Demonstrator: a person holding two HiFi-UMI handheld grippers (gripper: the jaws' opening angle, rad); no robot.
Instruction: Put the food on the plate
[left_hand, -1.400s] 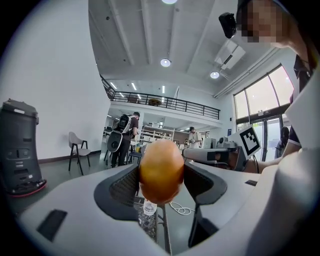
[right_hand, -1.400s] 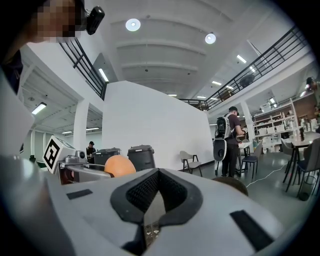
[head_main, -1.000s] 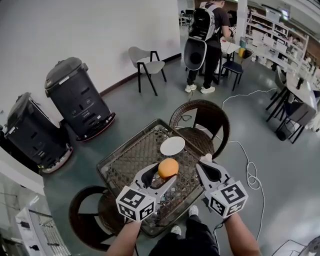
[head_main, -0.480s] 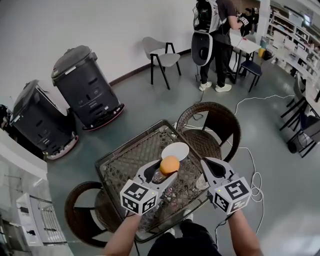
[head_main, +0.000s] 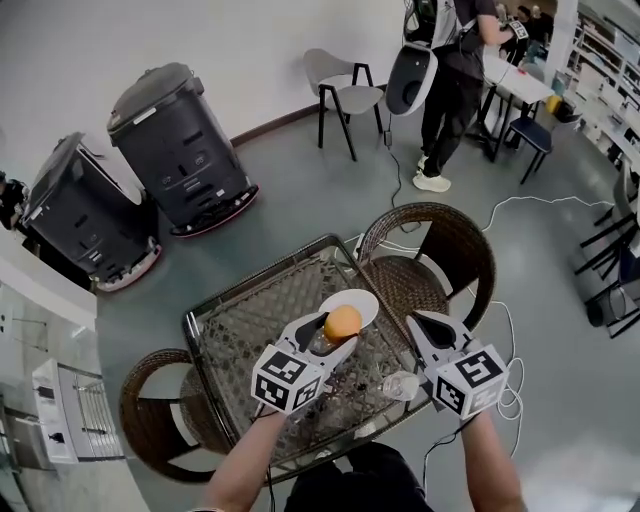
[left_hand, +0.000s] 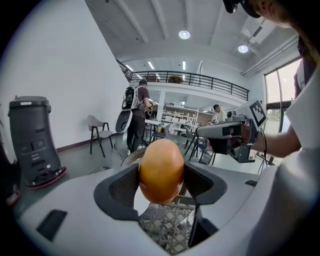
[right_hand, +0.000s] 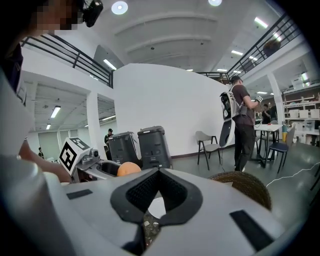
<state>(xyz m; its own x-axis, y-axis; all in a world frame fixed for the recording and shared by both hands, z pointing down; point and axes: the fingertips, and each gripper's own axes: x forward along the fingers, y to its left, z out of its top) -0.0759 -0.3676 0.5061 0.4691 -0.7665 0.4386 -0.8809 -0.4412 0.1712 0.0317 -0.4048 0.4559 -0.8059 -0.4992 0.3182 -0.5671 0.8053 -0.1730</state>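
Over table, orange between left jaws

- The round white plate lies on the glass-topped wicker worktop, toward its far right edge.
- The round orange fruit sits between the fingers of the left gripper, above the plate's near rim.
- The right gripper is to the right of the plate, apart from it.
- A brown wicker chair stands behind the worktop.
- A second wicker chair stands at its near left.
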